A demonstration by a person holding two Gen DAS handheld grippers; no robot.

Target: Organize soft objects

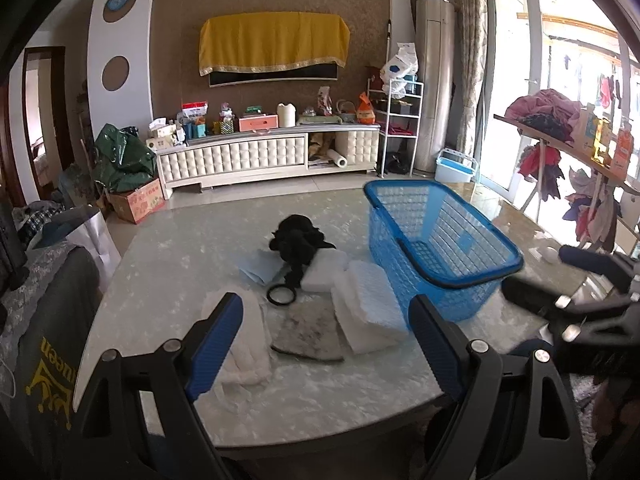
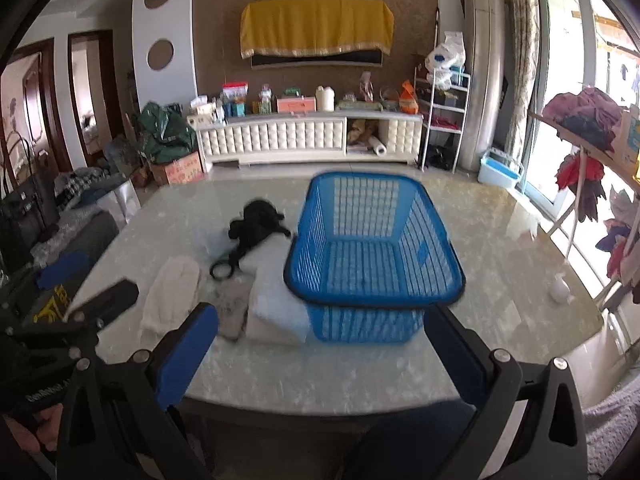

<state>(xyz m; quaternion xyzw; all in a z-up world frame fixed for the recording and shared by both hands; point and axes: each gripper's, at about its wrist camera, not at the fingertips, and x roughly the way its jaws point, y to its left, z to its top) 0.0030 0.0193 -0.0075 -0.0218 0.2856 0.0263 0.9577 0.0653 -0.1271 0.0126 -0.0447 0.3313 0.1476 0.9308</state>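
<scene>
We have both claws hovering over the near edge of the counter (image 1: 168,360), left claw (image 1: 326,344) spread wide with nothing between its fingers, right claw (image 2: 320,344) likewise wide and empty. The soft things sit in a cluster left of the blue basket (image 2: 376,240), which is empty as far as we can see: a black fabric piece (image 1: 298,240) with a black ring (image 1: 281,294) at its near end, a light blue cloth (image 1: 258,268), a white sponge block (image 1: 326,266), a white pad (image 1: 366,312) that touches the basket wall, a grey rag (image 1: 308,332) and a white towel (image 1: 244,348). Main risks, in our judgement: the pile is tight, so a grab at one item likely drags a neighbour; the limp rag and towel may slip or trail out of the pads; the ring could snag on a finger. The basket is light plastic, and a nudge from the right claw or the pad could shove or tip it. The two claws sit close, so a cross-reach could clash. A small white object (image 2: 559,288) lies well apart on the right, a chair with a dark garment (image 1: 52,320) stands at the left edge. Nothing blocks the basket mouth.
</scene>
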